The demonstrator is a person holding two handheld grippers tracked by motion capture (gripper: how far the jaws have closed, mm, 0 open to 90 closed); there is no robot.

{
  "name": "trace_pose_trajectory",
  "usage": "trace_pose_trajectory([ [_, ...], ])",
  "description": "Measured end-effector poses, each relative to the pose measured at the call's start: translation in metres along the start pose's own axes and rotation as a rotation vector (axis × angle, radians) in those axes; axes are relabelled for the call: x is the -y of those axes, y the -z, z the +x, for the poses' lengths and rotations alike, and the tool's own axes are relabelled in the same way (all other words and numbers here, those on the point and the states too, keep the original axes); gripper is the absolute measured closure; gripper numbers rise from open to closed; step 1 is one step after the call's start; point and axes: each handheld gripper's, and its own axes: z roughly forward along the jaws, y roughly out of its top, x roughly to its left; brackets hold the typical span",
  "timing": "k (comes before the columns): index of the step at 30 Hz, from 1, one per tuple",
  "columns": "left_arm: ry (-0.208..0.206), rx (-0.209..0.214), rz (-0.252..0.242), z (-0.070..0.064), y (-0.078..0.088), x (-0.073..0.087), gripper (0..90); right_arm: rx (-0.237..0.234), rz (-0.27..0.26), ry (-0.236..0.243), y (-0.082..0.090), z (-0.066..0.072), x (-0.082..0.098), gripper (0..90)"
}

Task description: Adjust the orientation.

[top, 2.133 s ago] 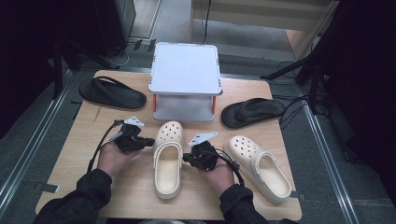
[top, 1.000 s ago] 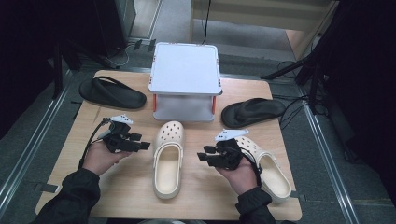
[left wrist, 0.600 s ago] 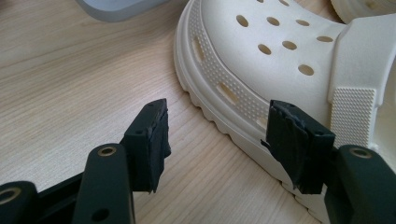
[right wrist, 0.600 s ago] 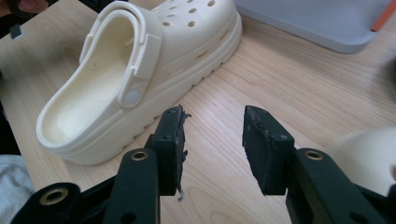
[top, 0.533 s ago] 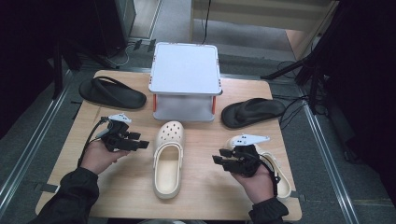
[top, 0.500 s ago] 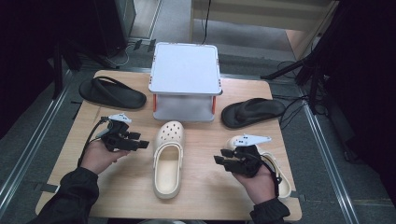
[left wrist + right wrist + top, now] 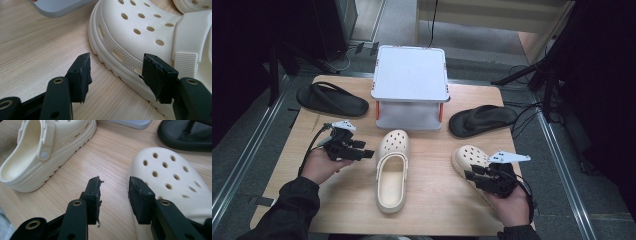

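Two cream clogs (image 7: pixel 392 170) (image 7: pixel 472 162) on desk (image 7: pixel 432 200), black sandals (image 7: pixel 332 99) (image 7: pixel 482 119) flanking grey box (image 7: pixel 410 85) behind. Left tongs (image 7: pixel 367 154) open, empty, beside middle clog; right tongs (image 7: pixel 469 175) half-open, just narrowed, empty, at right clog.

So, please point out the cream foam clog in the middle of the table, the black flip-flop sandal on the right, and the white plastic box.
cream foam clog (image 7: pixel 393 167): high view, on its heel strap.
black flip-flop sandal (image 7: pixel 482 120): high view, on its footbed.
white plastic box (image 7: pixel 410 80): high view, on its lid.
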Motion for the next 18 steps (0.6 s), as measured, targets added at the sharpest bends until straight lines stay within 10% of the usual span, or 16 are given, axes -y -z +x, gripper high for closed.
trace_pose_trajectory([
  [18, 0.003, -0.004, 0.006, 0.002, -0.001, 0.0, 40.9, 0.069, -0.034, -0.06, 0.035, -0.022, 0.021, 63.7],
])
